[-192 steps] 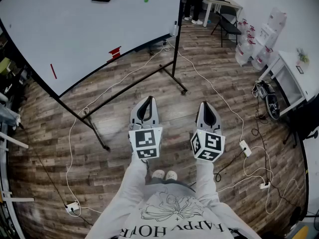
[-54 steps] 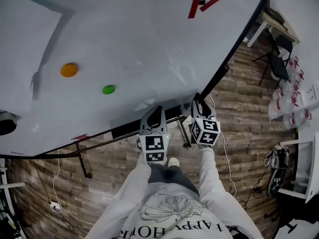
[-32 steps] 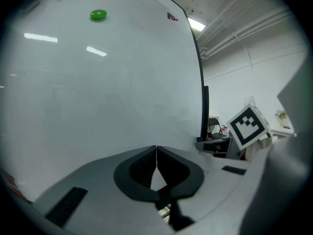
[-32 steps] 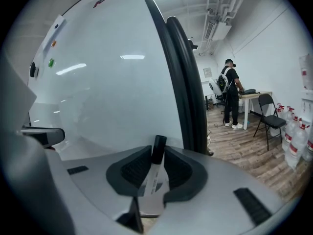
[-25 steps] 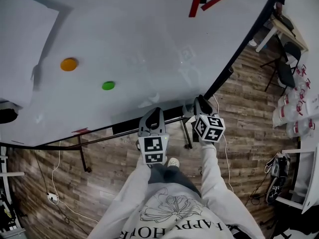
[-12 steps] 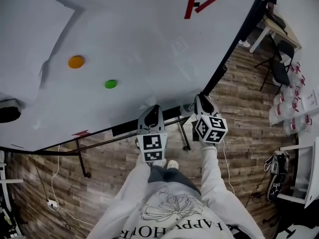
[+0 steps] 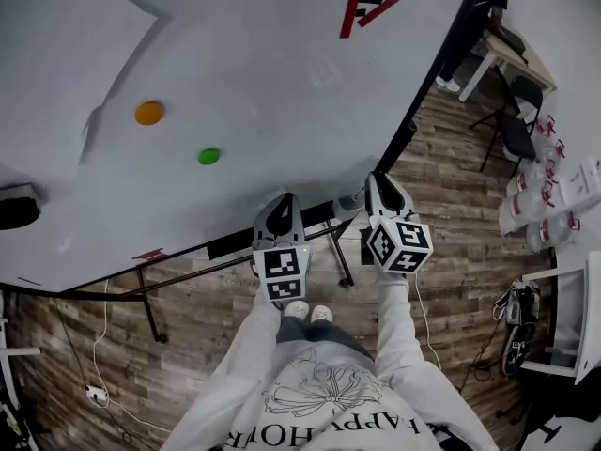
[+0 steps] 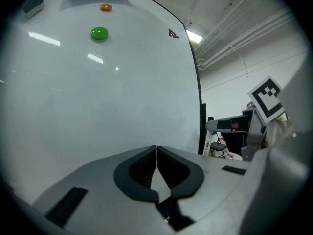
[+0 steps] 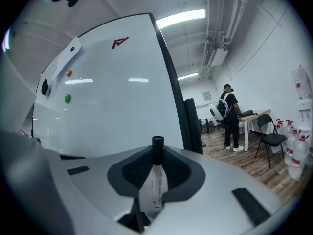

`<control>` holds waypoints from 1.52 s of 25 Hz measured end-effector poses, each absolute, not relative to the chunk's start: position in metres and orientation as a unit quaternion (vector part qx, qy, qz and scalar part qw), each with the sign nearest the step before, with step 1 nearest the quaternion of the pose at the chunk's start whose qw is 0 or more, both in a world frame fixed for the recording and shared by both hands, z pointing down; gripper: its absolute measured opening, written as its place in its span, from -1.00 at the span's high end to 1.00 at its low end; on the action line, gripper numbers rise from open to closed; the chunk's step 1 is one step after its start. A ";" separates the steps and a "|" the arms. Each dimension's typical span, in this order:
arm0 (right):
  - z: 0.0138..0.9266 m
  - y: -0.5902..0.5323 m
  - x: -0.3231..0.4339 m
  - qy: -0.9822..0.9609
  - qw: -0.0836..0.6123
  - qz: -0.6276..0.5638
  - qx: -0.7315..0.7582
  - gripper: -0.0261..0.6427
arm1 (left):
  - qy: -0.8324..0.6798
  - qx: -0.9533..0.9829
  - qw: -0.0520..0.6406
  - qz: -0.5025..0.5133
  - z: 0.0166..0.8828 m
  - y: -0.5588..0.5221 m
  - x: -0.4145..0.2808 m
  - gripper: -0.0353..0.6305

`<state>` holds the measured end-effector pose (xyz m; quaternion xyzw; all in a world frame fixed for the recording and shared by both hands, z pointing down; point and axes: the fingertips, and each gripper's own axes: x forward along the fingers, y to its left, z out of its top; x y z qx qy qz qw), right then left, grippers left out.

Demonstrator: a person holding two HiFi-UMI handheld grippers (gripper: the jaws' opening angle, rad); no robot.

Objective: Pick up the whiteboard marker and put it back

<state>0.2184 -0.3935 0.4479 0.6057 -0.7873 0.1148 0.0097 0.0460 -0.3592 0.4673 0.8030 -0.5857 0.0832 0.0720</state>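
The whiteboard marker [image 9: 156, 180], white with a black cap, stands upright between the pads of my right gripper [image 9: 157, 148], which is shut on it. In the head view my right gripper [image 7: 376, 184] is at the whiteboard's [image 7: 263, 83] lower right corner, close to its dark frame. My left gripper [image 7: 279, 212] hovers beside it at the board's bottom edge, over the dark ledge [image 7: 227, 244]. Its jaws [image 8: 156, 153] are pressed together with nothing between them. The left gripper view faces the white board [image 8: 98, 97] from close up.
A green magnet [image 7: 208, 156], an orange magnet [image 7: 148, 113], a red logo [image 7: 366, 9] and a black eraser [image 7: 14, 209] are on the board. The stand's legs [image 7: 150, 303] and cables [image 7: 103, 346] cross the wood floor. A person [image 9: 230, 116], a table and chair [image 7: 512, 130] are at right.
My right gripper has risen with the marker toward the board's lower right corner. The left gripper has lifted a little. The board's marks sit slightly further left in the head view.
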 end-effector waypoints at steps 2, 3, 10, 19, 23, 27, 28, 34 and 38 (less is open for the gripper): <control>0.440 -0.391 0.218 -0.788 0.008 0.106 0.607 0.75 | -0.585 0.804 0.071 0.080 0.465 -0.359 0.046 0.88; 0.437 -0.390 0.219 -0.788 0.008 0.103 0.608 0.75 | -0.585 0.804 0.070 0.079 0.463 -0.358 0.046 0.88; 0.428 -0.387 0.221 -0.784 0.000 0.100 0.613 0.75 | -0.583 0.807 0.063 0.073 0.454 -0.357 0.046 0.88; 0.435 -0.390 0.218 -0.782 0.003 0.107 0.613 0.75 | -0.584 0.806 0.062 0.071 0.453 -0.360 0.042 0.88; 0.444 -0.393 0.218 -0.782 0.007 0.116 0.613 0.75 | -0.584 0.806 0.064 0.073 0.455 -0.362 0.043 0.88; 0.454 -0.397 0.216 -0.783 0.013 0.125 0.609 0.75 | -0.584 0.806 0.066 0.076 0.458 -0.364 0.044 0.88; 0.457 -0.398 0.215 -0.783 0.015 0.127 0.609 0.75 | -0.584 0.805 0.066 0.077 0.459 -0.365 0.044 0.88; 0.476 -0.404 0.212 -0.783 0.026 0.144 0.604 0.75 | -0.586 0.803 0.072 0.084 0.467 -0.367 0.044 0.88; 0.493 -0.406 0.209 -0.783 0.038 0.158 0.600 0.75 | -0.587 0.801 0.075 0.089 0.472 -0.369 0.043 0.88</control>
